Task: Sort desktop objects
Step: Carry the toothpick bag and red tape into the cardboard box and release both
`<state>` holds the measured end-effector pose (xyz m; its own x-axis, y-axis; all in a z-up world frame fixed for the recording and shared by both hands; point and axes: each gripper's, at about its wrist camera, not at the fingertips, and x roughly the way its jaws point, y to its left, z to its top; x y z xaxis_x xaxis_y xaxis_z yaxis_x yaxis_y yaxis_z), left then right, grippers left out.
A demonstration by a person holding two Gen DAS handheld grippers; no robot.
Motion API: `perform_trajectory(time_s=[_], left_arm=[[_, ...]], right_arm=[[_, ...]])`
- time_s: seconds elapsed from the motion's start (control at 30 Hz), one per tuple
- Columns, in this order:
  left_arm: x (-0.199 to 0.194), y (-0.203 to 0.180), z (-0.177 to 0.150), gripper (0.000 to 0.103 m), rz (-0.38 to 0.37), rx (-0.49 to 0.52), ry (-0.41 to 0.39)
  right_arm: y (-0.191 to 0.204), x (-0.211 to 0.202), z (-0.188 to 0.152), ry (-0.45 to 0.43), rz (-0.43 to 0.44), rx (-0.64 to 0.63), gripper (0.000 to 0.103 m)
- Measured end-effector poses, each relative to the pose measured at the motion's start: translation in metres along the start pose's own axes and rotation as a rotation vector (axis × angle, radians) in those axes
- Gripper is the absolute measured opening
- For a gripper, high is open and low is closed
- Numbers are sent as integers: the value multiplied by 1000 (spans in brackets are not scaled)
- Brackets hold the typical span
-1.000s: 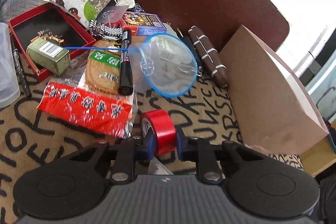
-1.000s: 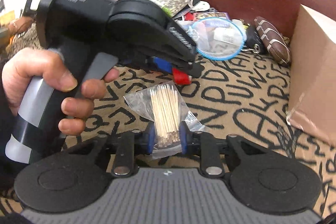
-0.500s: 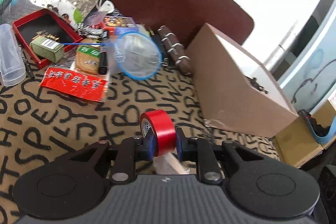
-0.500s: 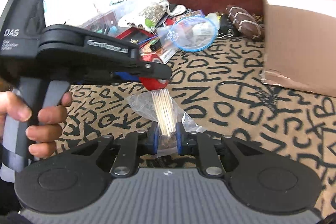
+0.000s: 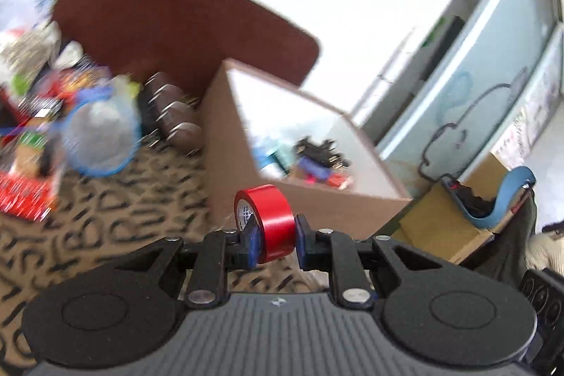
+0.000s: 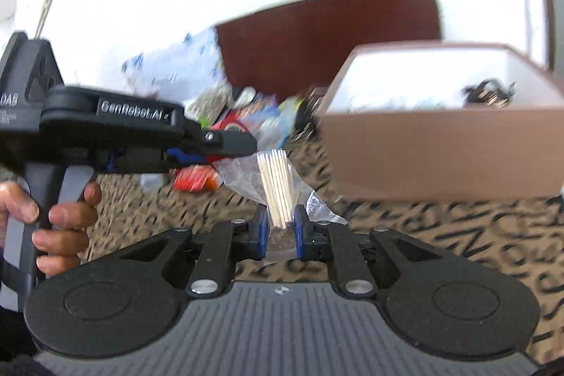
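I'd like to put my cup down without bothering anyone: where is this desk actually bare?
Bare lettered mat lies in front of the cardboard box, right of the right claw holding the toothpick bag. The far left is crowded: blue hoop net, red packet, clutter heap.

"GenRobot.AI" on the left tool (image 6: 211,150)

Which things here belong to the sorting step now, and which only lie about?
In use: red tape roll in left gripper; bag of toothpicks in right gripper; cardboard box.

Lying about: blue-rimmed net; red packet; brown pouch.
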<state>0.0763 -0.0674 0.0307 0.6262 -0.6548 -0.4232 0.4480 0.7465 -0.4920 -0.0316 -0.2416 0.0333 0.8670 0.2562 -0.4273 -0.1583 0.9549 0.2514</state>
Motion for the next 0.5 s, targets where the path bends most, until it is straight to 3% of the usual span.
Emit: perform_trajectory(time_s=[0.27,0.5], left_arm=[[46,-54,36,18,-29,102,-24],[106,-62,56,15,-10,88,28]], right_arm=[[-46,-9,53,-125,-156,-4,13],[-97,26,86,-107,-256,8,12]])
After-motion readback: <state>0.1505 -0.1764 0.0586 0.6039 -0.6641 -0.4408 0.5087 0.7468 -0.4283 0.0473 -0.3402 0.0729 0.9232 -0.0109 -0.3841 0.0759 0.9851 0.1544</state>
